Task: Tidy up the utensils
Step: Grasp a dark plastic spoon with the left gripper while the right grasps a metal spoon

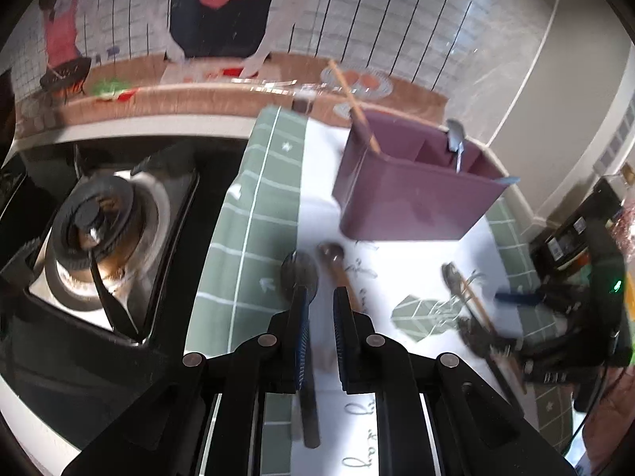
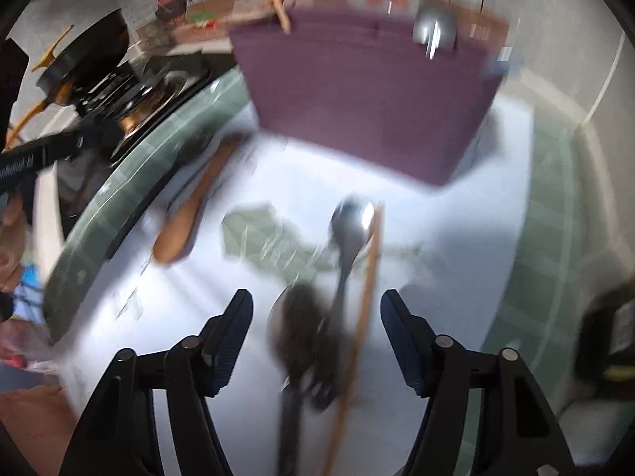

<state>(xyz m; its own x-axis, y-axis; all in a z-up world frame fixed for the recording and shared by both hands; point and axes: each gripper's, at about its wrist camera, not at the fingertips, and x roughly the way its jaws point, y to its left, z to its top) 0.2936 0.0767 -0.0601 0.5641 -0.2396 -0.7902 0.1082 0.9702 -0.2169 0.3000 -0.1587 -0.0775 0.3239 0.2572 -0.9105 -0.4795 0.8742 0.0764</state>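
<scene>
The left claw [image 1: 319,297] has its jaws drawn nearly together with only a thin gap; a dark metal spoon [image 1: 299,273] lies under its left pad and a wooden spoon [image 1: 335,265] just ahead of its right pad, and blur hides whether either is pinched, so I cannot tell if it holds anything. The right claw [image 2: 316,317] stands about half open, gripping nothing, with a metal spoon [image 2: 351,230], a dark-headed utensil [image 2: 305,333] and a chopstick [image 2: 367,297] lying between and just beyond its pads. The purple caddy [image 1: 416,198] sits ahead of both claws on the white cloth [image 1: 397,436], already holding a chopstick [image 1: 353,103] and a spoon [image 1: 456,139]. To do this step well, I would settle the right claw over one handle only, probably the spoon's, squarely across it and clear of the chopstick touching its bowl, then close firmly before lifting toward the matching compartment
</scene>
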